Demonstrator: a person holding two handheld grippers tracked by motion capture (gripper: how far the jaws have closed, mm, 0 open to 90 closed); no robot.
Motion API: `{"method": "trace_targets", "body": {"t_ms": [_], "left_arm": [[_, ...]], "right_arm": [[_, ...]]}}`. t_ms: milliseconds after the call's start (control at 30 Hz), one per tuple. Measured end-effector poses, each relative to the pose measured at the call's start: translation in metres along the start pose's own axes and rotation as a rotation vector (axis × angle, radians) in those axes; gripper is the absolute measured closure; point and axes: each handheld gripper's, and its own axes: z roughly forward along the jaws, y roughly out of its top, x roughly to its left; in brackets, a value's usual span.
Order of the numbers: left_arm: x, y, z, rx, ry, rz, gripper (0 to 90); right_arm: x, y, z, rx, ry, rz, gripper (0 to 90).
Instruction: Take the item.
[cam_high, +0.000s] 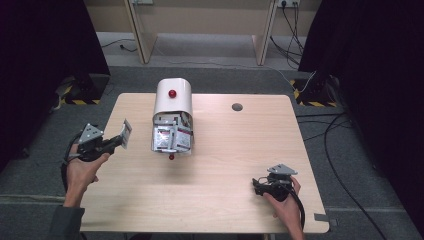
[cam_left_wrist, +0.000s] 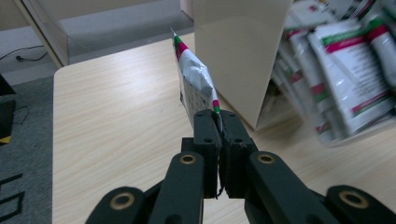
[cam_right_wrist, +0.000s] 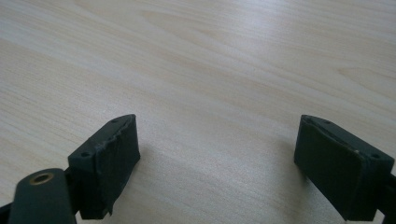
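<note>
My left gripper (cam_high: 119, 141) hovers at the table's left edge, shut on a white sachet (cam_high: 125, 133) with red and green stripes. In the left gripper view the sachet (cam_left_wrist: 196, 84) stands upright, pinched by its lower edge between the two black jaws of my left gripper (cam_left_wrist: 218, 116). A white rounded dispenser box (cam_high: 172, 100) with a red knob stands mid-table, and several like sachets (cam_high: 172, 136) spill from its open front. My right gripper (cam_high: 256, 186) rests low at the front right, open, with bare wood between the jaws of my right gripper (cam_right_wrist: 219, 140).
The pale wooden table (cam_high: 235, 150) has a round cable hole (cam_high: 237, 107) at the back right. A small red ball (cam_high: 171, 157) lies just in front of the sachet pile. Cables trail on the grey floor to the right.
</note>
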Motion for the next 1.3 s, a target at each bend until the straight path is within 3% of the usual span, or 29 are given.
{"method": "trace_targets", "body": {"t_ms": [333, 667, 767, 1300], "left_arm": [[0.001, -0.023, 0.016, 0.050, 0.040, 0.025, 86.2], [0.003, -0.049, 0.033, 0.077, 0.053, -0.001, 86.2], [0.005, -0.054, 0.035, 0.086, 0.082, 0.007, 86.2], [0.004, -0.059, 0.039, 0.107, 0.097, 0.011, 86.0]], "right_arm": [[0.000, 0.000, 0.000, 0.000, 0.000, 0.000, 14.8], [0.000, 0.000, 0.000, 0.000, 0.000, 0.000, 14.8], [0.000, 0.000, 0.000, 0.000, 0.001, -0.001, 14.8], [0.000, 0.000, 0.000, -0.001, 0.001, 0.000, 14.8]]}}
